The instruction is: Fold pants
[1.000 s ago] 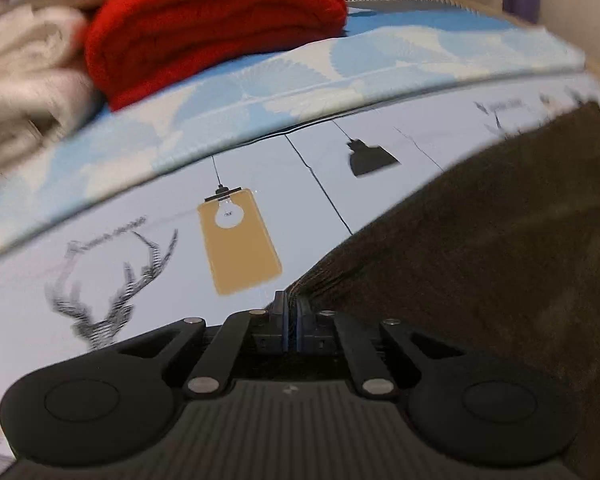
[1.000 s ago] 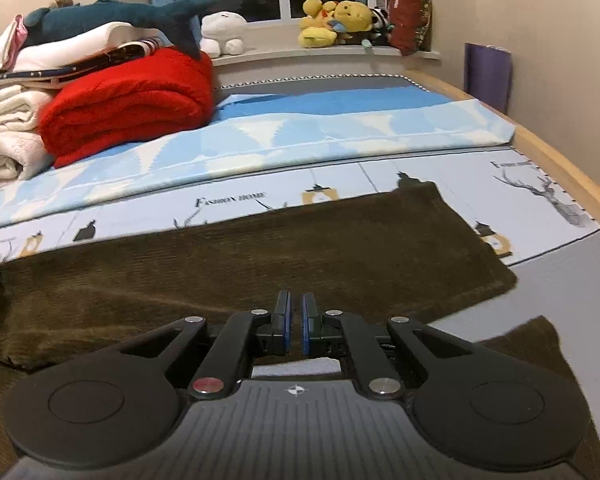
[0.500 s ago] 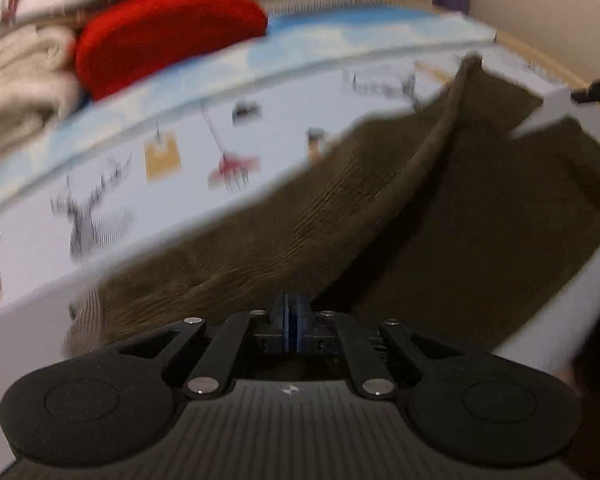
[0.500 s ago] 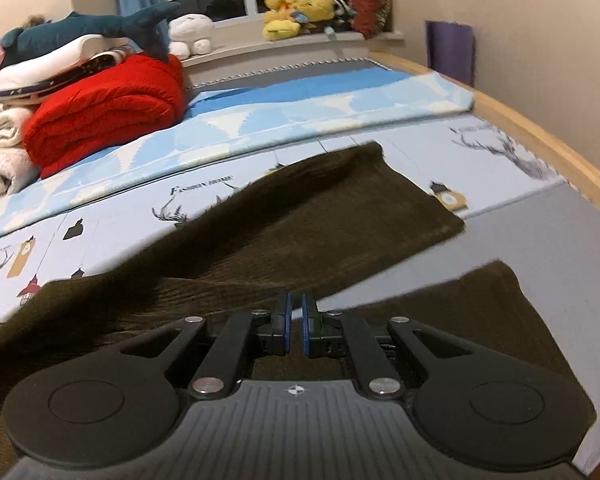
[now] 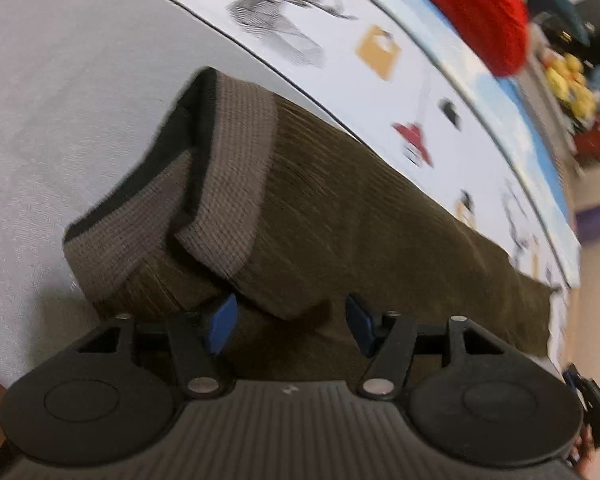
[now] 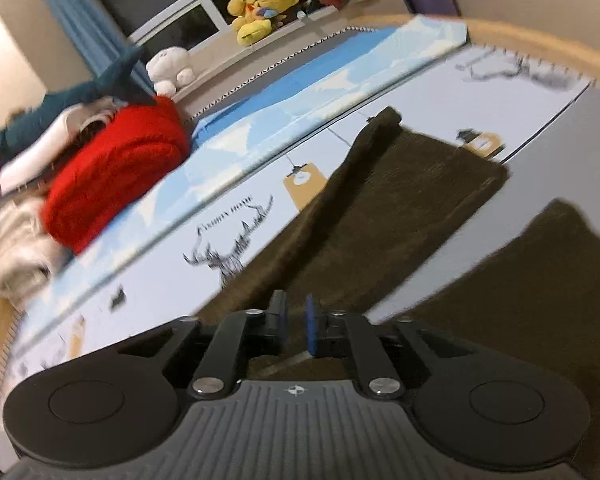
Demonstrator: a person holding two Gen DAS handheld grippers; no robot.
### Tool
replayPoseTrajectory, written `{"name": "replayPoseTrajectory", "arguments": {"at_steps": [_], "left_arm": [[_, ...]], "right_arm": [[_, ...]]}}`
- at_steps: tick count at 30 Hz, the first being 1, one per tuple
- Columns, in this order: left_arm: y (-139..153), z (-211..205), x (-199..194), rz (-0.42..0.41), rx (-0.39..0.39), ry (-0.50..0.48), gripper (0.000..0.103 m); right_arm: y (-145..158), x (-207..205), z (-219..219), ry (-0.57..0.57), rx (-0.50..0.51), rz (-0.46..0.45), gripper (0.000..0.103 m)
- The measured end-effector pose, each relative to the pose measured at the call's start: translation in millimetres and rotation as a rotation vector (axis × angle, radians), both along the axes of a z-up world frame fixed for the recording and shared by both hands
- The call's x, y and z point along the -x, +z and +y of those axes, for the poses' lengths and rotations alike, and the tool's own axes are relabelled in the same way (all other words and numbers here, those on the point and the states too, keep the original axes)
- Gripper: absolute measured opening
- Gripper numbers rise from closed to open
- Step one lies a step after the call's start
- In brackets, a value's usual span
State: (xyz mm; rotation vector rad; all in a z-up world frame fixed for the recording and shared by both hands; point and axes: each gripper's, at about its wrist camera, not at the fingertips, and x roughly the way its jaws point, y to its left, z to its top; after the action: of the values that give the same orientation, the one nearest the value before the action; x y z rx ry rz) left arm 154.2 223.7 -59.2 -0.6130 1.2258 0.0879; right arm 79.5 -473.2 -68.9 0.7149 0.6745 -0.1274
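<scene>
The dark brown corduroy pants (image 5: 340,208) lie on the bed's grey printed sheet (image 5: 80,80), ribbed waistband nearest the left hand-held gripper (image 5: 288,324), whose blue pads are spread wide, gripping nothing. The right hand-held gripper (image 6: 296,320) is nearly closed over the pants, though I cannot tell whether it grips them; the sheet's lettering by the deer print (image 6: 228,248) is too blurred to read.

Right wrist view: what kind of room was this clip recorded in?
Most likely a bedroom. The brown pants lie on a bed with a printed sheet, a folded red blanket and other bedding are stacked beside them, and stuffed toys sit on the windowsill.
</scene>
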Motion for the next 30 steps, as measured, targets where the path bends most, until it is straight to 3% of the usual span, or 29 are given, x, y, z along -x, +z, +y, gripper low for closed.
{"name": "replayPoseTrajectory", "arguments": {"at_steps": [2, 4, 5, 7, 8, 11, 13, 18, 19, 22, 25, 27, 30], "left_arm": [[1.8, 8.0, -6.4, -0.003, -0.054, 0.082, 0.066], [5.3, 12.1, -8.7, -0.007, -0.058, 0.145, 0.064], [7.5, 13.2, -9.9, -0.014, -0.070, 0.160, 0.053], [14.0, 10.6, -16.0, -0.024, -0.170, 0.158, 0.033], [18.0, 7.8, -18.4, -0.039, -0.213, 0.147, 0.029], [30.6, -7.5, -25.1, -0.105, -0.338, 0.112, 0.026], [33.9, -15.4, -31.2, -0.123, -0.381, 0.094, 0.026], [33.4, -14.4, -35.8, -0.099, -0.373, 0.109, 0.026], [33.2, -14.3, -38.1, -0.098, -0.371, 0.108, 0.026], [33.3, -14.2, -38.6, -0.097, -0.373, 0.089, 0.026], [37.1, -12.8, -34.4, -0.111, -0.361, 0.077, 0.025], [43.8, -10.1, -29.8, -0.138, -0.336, 0.076, 0.025], [62.3, -3.2, -18.6, -0.205, -0.308, 0.066, 0.024]], "right_arm": [[-4.9, -16.8, -5.9, -0.024, -0.014, -0.008, 0.027], [-9.8, -35.6, -13.0, -0.060, -0.023, -0.025, 0.032], [-13.8, -45.9, -17.0, -0.077, -0.033, -0.033, 0.039], [-23.8, -66.6, -24.2, -0.107, -0.037, -0.032, 0.046], [-29.6, -77.9, -27.2, -0.119, -0.033, -0.026, 0.047], [-48.7, -114.7, -35.2, -0.135, -0.039, -0.009, 0.047], [-60.1, -136.6, -40.8, -0.148, -0.042, 0.013, 0.047], [-96.5, -168.7, -53.9, -0.244, -0.129, 0.095, 0.046], [-101.1, -171.8, -54.3, -0.246, -0.133, 0.108, 0.041], [-103.1, -176.3, -48.0, -0.231, -0.080, 0.109, 0.007], [-82.3, -165.2, -48.0, -0.244, -0.074, 0.039, 0.004], [-52.8, -144.1, -50.1, -0.275, -0.101, -0.015, 0.004], [-5.3, -99.8, -48.1, -0.285, -0.056, -0.060, 0.003]]}}
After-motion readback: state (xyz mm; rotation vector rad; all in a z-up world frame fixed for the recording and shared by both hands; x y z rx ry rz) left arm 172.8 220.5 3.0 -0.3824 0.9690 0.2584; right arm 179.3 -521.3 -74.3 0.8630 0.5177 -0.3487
